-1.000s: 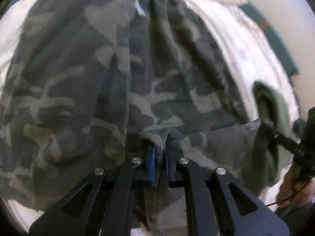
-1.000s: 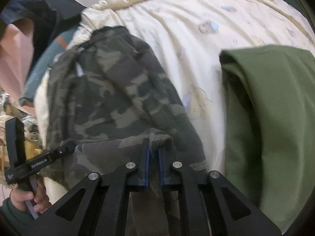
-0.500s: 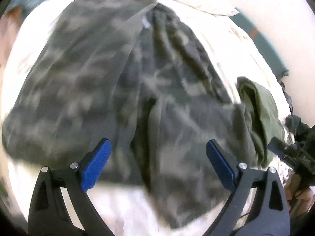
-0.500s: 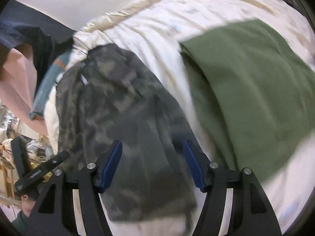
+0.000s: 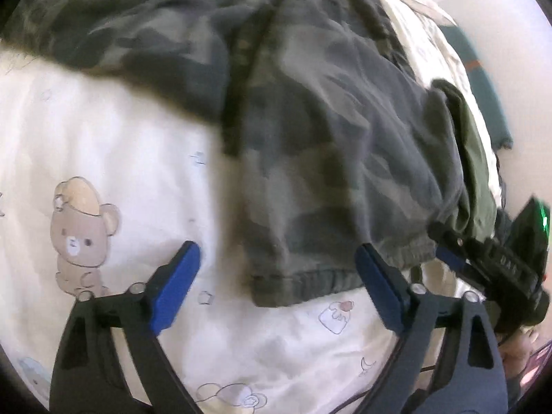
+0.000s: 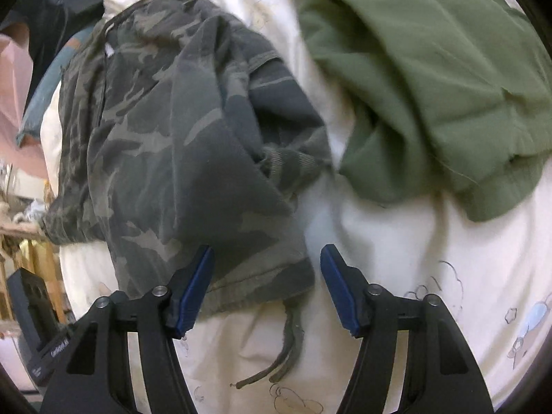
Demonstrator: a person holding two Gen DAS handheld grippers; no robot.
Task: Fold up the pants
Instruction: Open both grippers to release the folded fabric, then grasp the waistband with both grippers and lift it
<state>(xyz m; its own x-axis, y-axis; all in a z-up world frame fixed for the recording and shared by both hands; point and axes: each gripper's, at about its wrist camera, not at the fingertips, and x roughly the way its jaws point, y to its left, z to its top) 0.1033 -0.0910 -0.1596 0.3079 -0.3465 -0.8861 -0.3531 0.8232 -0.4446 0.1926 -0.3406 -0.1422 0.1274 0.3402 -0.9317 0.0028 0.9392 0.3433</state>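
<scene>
While both pairs of jaws stood apart with nothing clamped in them, the left gripper (image 5: 277,283) hung over the near hem of the camouflage pants (image 5: 310,145), its blue pads spread wide to either side of the cuff and clear of the cloth. Those jaws had just eased in a little from their widest, with only the hem lying below the gap. The right gripper (image 6: 267,286) was released too, having opened within the last moment; its left pad sat over the edge of the pants' lower fold, though whether it brushed the fabric I could not tell, and its right pad stood above bare sheet.

One pair of camouflage pants lay folded over on the cream bedsheet (image 5: 103,138), a frayed drawstring (image 6: 286,348) trailing out from under its near edge. Just beside it, to the right, lay one olive-green garment (image 6: 431,86), bunched and touching the pants at one corner. The sheet carried a printed bear (image 5: 81,227) and small cartoon shapes. There were two grippers in all, each visible at the edge of the other's view.
</scene>
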